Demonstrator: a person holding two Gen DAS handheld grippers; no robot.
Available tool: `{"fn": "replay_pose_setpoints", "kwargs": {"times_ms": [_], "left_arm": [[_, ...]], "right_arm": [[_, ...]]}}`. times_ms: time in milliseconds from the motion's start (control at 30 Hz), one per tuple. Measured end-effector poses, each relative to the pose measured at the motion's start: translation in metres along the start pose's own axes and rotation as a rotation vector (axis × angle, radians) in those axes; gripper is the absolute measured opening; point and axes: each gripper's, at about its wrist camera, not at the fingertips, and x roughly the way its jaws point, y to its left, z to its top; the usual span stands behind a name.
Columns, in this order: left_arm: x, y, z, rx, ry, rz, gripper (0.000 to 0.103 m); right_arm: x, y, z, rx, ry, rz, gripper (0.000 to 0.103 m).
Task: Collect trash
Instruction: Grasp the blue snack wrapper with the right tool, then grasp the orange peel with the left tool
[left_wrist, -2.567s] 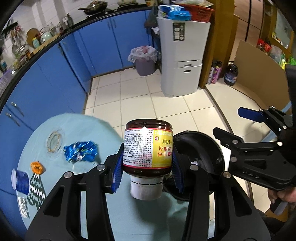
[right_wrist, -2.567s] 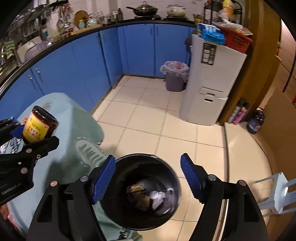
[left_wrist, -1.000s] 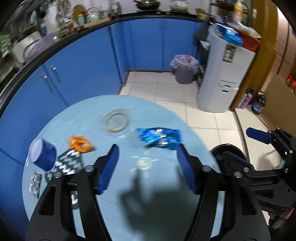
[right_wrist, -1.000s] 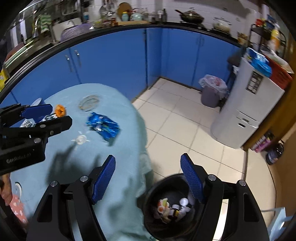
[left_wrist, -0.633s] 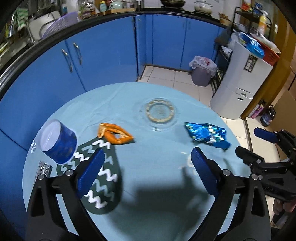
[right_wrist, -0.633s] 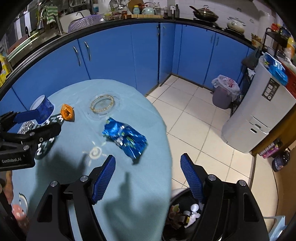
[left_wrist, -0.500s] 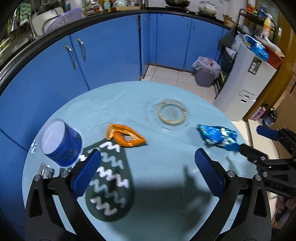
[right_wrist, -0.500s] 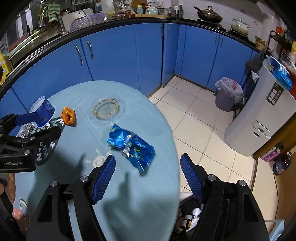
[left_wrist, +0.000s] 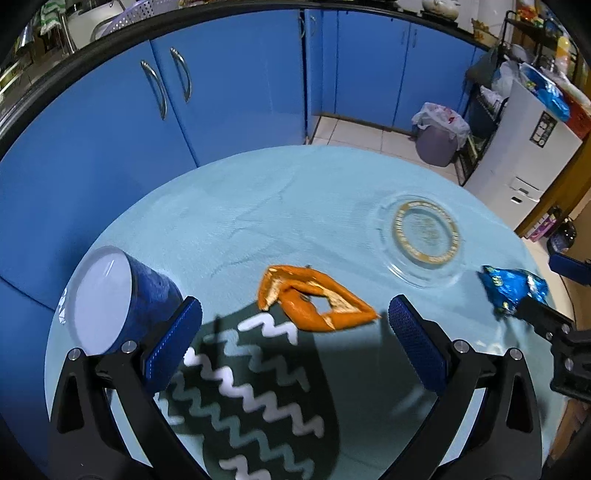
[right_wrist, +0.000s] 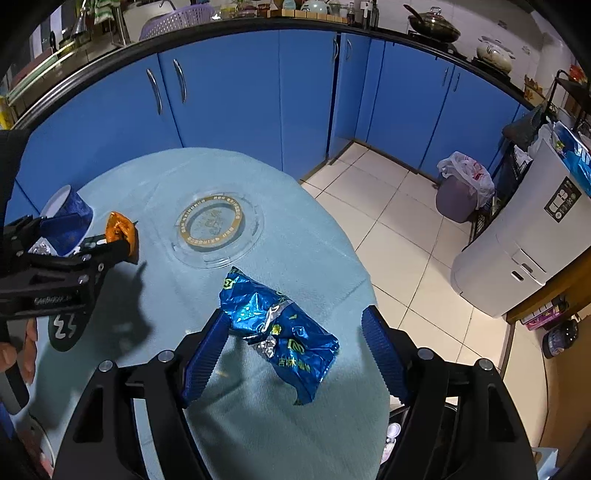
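Right tongs (right_wrist: 291, 349): spread wide, straddling crumpled blue wrapper (right_wrist: 280, 330)
Table (right_wrist: 258, 424): pale blue cloth, glass dish (right_wrist: 214, 229)
Left tongs (right_wrist: 110, 245): by orange peel (right_wrist: 120, 230)

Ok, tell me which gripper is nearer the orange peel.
Left. The left gripper hangs open right over the orange peel; the right gripper is across the table, straddling the blue wrapper.

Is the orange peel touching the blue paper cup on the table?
Apart. In the left wrist view the orange peel lies well to the right of the blue paper cup, with bare tablecloth between them.
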Motion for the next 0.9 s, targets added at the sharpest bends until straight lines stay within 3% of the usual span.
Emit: {"fn": "replay_pose_setpoints", "kwargs": {"times_ms": [400, 433, 633, 667, 700, 767, 833, 900], "left_arm": [[0.021, 0.004, 0.0, 0.016, 0.019, 0.018, 0.1], [0.022, 0.004, 0.001, 0.017, 0.019, 0.018, 0.1], [0.022, 0.002, 0.0, 0.026, 0.008, 0.024, 0.1], [0.022, 0.003, -0.002, 0.029, 0.004, 0.026, 0.099], [0.021, 0.001, -0.002, 0.04, -0.001, 0.029, 0.095], [0.017, -0.003, -0.003, 0.061, -0.018, 0.03, 0.075], [0.015, -0.008, -0.001, 0.082, -0.014, 0.026, 0.05], [0.013, -0.012, 0.0, 0.089, -0.014, 0.011, 0.036]], "right_arm": [[0.009, 0.0, 0.003, -0.014, -0.013, -0.04, 0.072], [0.009, 0.0, 0.002, -0.019, -0.018, -0.046, 0.07], [0.009, 0.012, -0.001, -0.076, -0.016, -0.041, 0.034], [0.009, 0.014, -0.001, -0.08, -0.011, -0.037, 0.034], [0.009, 0.014, -0.002, -0.08, -0.013, -0.036, 0.031], [0.006, 0.014, -0.002, -0.082, -0.024, -0.033, 0.024], [0.002, 0.015, -0.002, -0.085, -0.027, -0.028, 0.024], [-0.002, 0.016, -0.002, -0.086, -0.032, -0.026, 0.024]]}}
